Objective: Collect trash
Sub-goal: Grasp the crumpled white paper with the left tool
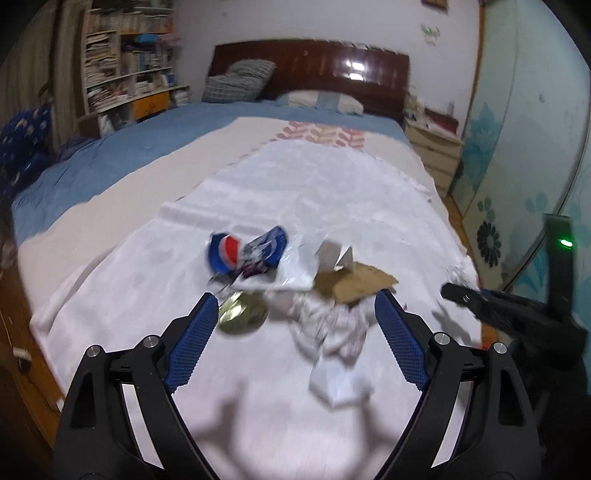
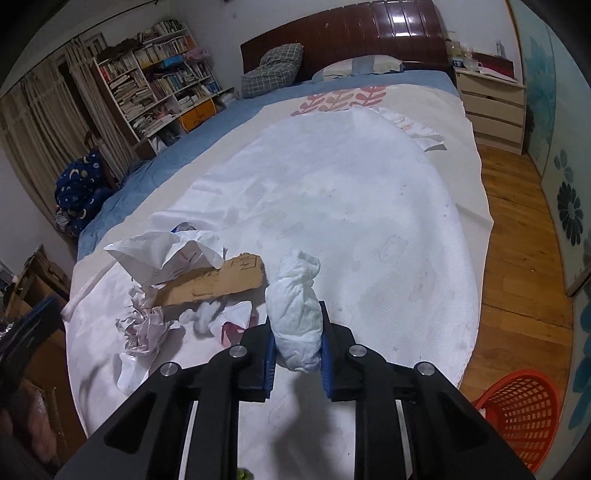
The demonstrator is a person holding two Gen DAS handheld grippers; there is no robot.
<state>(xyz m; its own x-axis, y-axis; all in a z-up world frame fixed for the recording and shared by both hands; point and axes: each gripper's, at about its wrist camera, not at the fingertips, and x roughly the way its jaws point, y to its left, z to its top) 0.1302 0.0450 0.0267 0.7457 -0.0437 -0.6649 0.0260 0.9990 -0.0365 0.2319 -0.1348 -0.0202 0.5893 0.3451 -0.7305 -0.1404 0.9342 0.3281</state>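
Observation:
Trash lies in a pile on a white cloth (image 1: pixel 314 192) on the bed. In the left wrist view I see a crushed blue Pepsi can (image 1: pixel 225 251), a blue wrapper (image 1: pixel 267 245), a round metal lid (image 1: pixel 242 314), a brown cardboard piece (image 1: pixel 354 282) and crumpled white paper (image 1: pixel 332 328). My left gripper (image 1: pixel 295 314) is open above the crumpled paper and holds nothing. My right gripper (image 2: pixel 297 328) is shut on a white wad of tissue (image 2: pixel 295 310) and holds it above the bed. The cardboard (image 2: pixel 214 282) and crumpled paper (image 2: pixel 144 325) lie to its left.
An orange-red mesh basket (image 2: pixel 521 413) stands on the wooden floor (image 2: pixel 517 240) at the lower right. A bookshelf (image 2: pixel 162 88) is at the far left, a nightstand (image 2: pixel 491 107) at the far right, pillows by the headboard (image 2: pixel 343 33).

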